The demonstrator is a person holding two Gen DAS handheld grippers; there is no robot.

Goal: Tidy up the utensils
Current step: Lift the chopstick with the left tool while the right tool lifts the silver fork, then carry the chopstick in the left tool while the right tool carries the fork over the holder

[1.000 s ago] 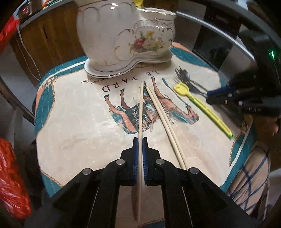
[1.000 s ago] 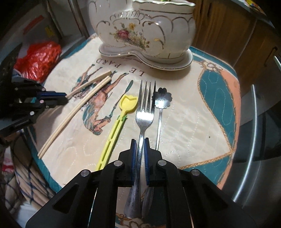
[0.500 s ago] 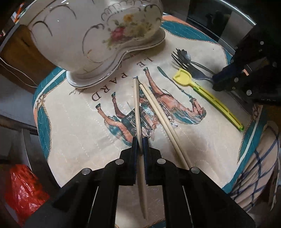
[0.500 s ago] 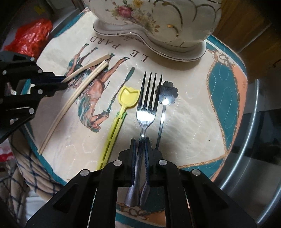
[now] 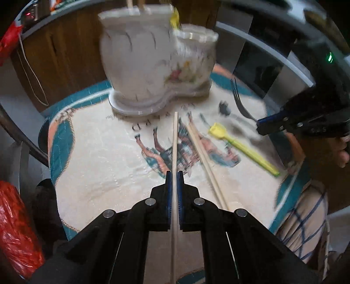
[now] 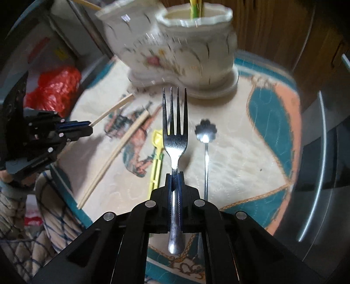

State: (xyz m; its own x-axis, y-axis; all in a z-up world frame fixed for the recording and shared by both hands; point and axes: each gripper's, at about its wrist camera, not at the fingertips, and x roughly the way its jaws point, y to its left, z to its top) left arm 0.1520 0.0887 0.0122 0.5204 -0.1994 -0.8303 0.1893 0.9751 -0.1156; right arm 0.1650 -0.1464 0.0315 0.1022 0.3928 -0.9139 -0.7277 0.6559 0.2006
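My left gripper (image 5: 174, 174) is shut on a pale chopstick (image 5: 174, 139) and holds it lifted, pointing at the white flowered ceramic holder (image 5: 153, 63). My right gripper (image 6: 174, 175) is shut on a steel fork (image 6: 175, 122) and holds it raised, tines toward the holder (image 6: 188, 50). Two chopsticks (image 5: 203, 155) lie on the printed cloth (image 5: 98, 157). A yellow spoon (image 5: 240, 146) and a flower-headed steel spoon (image 6: 205, 139) also lie on the cloth. The left gripper with its chopstick shows in the right wrist view (image 6: 87, 129). The right gripper and fork show in the left wrist view (image 5: 260, 126).
The holder has two cups; chopsticks stick out of the taller one and yellow utensils out of the lower one (image 6: 196, 6). A red plastic bag (image 5: 15, 229) lies left of the table. Wooden cabinets (image 5: 65, 54) stand behind. A checked cloth (image 5: 306, 218) hangs at the near right edge.
Both grippers have lifted their utensils off the cloth: the chopstick and the fork now hang in the air. The view is blurred by motion and the holder looks farther away.
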